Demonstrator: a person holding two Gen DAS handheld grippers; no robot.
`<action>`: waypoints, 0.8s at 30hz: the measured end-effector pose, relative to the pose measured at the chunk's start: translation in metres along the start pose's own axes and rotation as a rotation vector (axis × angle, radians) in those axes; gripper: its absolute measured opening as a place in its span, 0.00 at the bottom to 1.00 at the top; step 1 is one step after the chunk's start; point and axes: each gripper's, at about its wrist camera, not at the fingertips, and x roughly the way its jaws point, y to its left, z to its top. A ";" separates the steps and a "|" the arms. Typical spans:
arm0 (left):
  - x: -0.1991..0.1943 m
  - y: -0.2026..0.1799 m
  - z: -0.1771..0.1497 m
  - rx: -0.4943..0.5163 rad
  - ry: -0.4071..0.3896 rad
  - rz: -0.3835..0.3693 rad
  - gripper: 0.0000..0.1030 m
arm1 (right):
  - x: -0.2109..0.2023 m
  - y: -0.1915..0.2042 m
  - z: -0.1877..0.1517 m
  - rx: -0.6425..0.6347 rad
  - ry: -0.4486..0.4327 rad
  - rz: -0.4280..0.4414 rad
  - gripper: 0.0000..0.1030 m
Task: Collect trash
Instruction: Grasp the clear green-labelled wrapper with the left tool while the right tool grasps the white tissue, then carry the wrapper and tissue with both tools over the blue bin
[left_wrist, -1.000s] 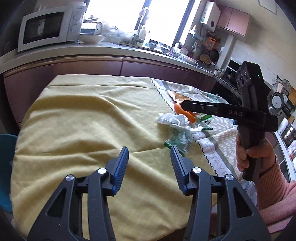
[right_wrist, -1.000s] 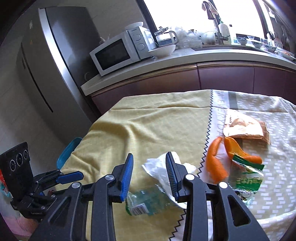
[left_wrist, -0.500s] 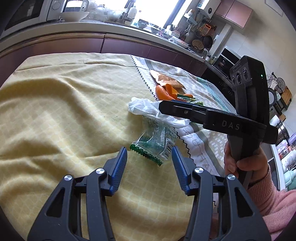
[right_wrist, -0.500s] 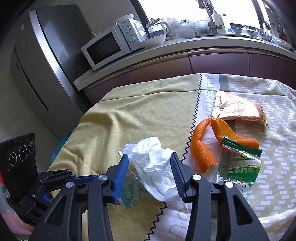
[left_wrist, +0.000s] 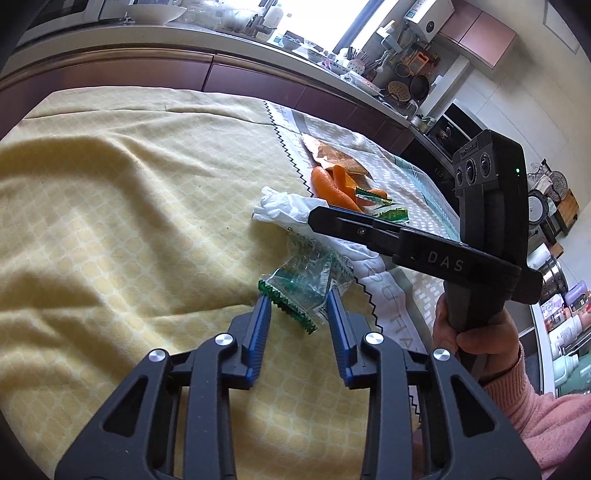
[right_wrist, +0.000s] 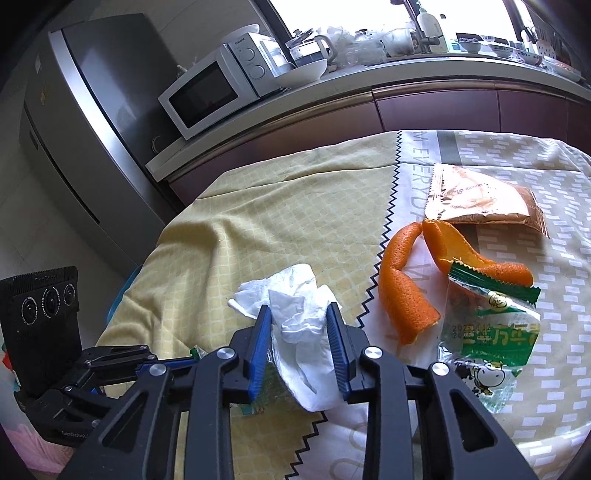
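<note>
"Yellow cloth (left_wrist: 129, 221) covers your desk. What is your left tool (left_wrist: 296, 299) doing?"

"Its blue tips have just been closing. They now pinch the clear green wrapper (left_wrist: 303, 273), one tip on each side. The wrapper lies on the yellow cloth, near the zigzag edge."

"And your right tool (right_wrist: 297, 308)?"

"It has just been closing too. It squeezes the white tissue (right_wrist: 291, 288). The tissue fills the gap between the tips and lies on the cloth, just behind the wrapper."

"Is there more trash?"

"Yes. Orange peel (right_wrist: 402, 295) lies on the white patterned part, to the right of the tissue. A green snack packet (right_wrist: 491, 332) lies over one end of the peel. A brown packet (right_wrist: 476, 199) sits behind the peel."

"Where is your hand?"

"Your right hand (left_wrist: 476, 332) grips the black handle of the right tool."
</note>
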 end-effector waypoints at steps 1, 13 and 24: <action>-0.002 -0.001 -0.001 0.003 -0.003 0.004 0.30 | -0.001 -0.001 0.000 0.001 -0.002 0.001 0.23; -0.031 0.003 -0.007 0.019 -0.065 0.040 0.27 | -0.017 0.008 0.005 0.004 -0.056 0.041 0.16; -0.078 0.027 -0.019 -0.021 -0.147 0.108 0.27 | -0.018 0.034 0.015 -0.020 -0.083 0.107 0.16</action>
